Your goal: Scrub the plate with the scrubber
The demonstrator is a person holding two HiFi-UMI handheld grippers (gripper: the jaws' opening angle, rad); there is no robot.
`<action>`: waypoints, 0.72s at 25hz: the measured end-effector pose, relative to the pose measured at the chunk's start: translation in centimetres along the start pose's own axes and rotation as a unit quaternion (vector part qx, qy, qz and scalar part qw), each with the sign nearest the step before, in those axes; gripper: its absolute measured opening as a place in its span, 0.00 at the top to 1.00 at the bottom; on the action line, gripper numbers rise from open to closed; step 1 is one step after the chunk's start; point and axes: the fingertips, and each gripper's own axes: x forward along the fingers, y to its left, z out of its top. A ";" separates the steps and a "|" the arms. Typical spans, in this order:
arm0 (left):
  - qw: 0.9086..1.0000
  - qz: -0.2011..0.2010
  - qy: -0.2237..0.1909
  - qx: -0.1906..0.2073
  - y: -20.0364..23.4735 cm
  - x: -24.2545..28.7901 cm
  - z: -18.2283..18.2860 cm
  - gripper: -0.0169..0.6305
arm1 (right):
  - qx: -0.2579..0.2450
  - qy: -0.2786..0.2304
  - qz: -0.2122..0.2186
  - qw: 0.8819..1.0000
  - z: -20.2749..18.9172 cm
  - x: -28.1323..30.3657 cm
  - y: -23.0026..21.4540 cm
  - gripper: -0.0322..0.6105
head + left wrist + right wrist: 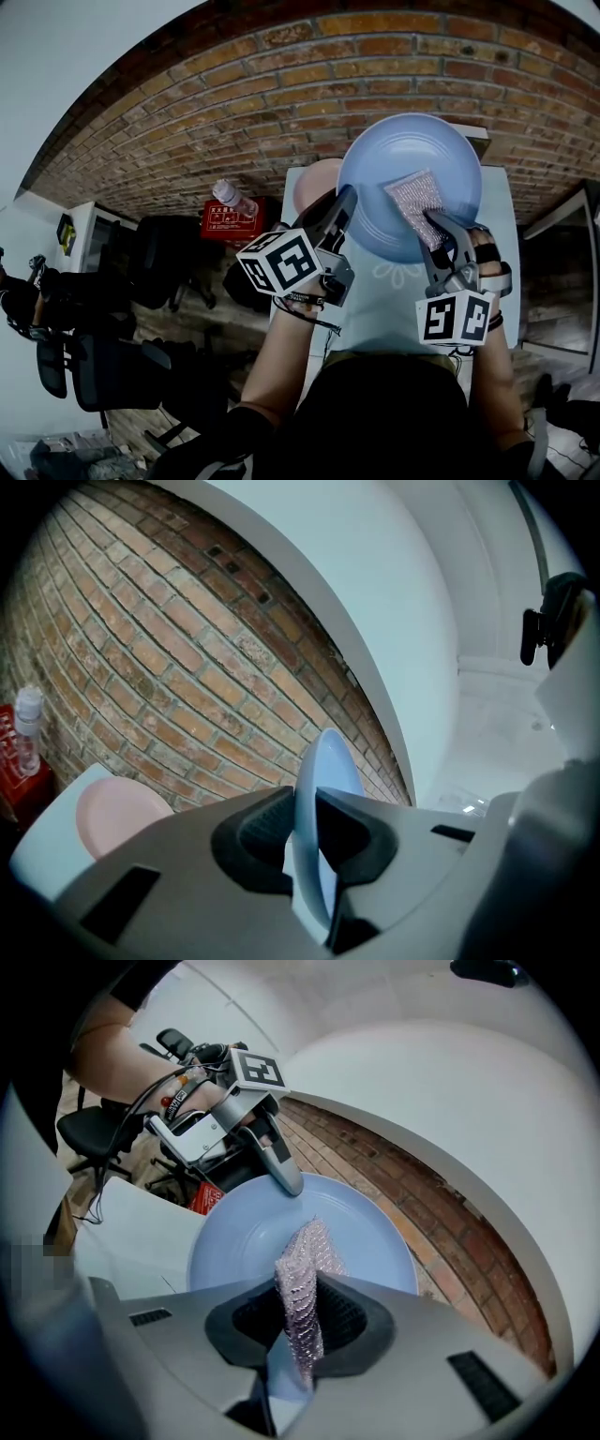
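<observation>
A light blue plate (408,183) is lifted above the white table, its face turned toward me. My left gripper (345,208) is shut on the plate's left rim; in the left gripper view the plate (323,789) stands edge-on between the pads. A silvery-pink mesh scrubber (417,202) lies against the plate's inner face, right of centre. My right gripper (436,230) is shut on the scrubber. In the right gripper view the scrubber (305,1279) sticks up from the jaws in front of the plate (244,1241), and the left gripper (281,1171) bites the far rim.
A pink plate (314,183) lies on the white table (394,300) behind the blue one, also visible as the pink plate (117,813). A red box (225,223) with a clear bottle (232,197) sits left of the table. A brick wall (281,94) runs behind; black chairs (169,253) stand left.
</observation>
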 end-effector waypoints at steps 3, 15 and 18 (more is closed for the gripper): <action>1.000 0.003 -0.005 -0.004 0.1 -0.2 0.1 0.88 | 0.002 0.002 0.014 1.000 -0.2 -0.3 1.5 0.81; 1.000 -0.010 -0.004 0.001 -1.1 -0.2 -0.6 0.88 | -0.007 -0.019 0.006 1.000 1.5 -0.7 1.3 0.81; 1.000 -0.012 -0.004 -0.001 -1.1 -0.3 -0.5 0.88 | -0.005 -0.013 -0.004 1.000 1.1 -0.8 0.5 0.81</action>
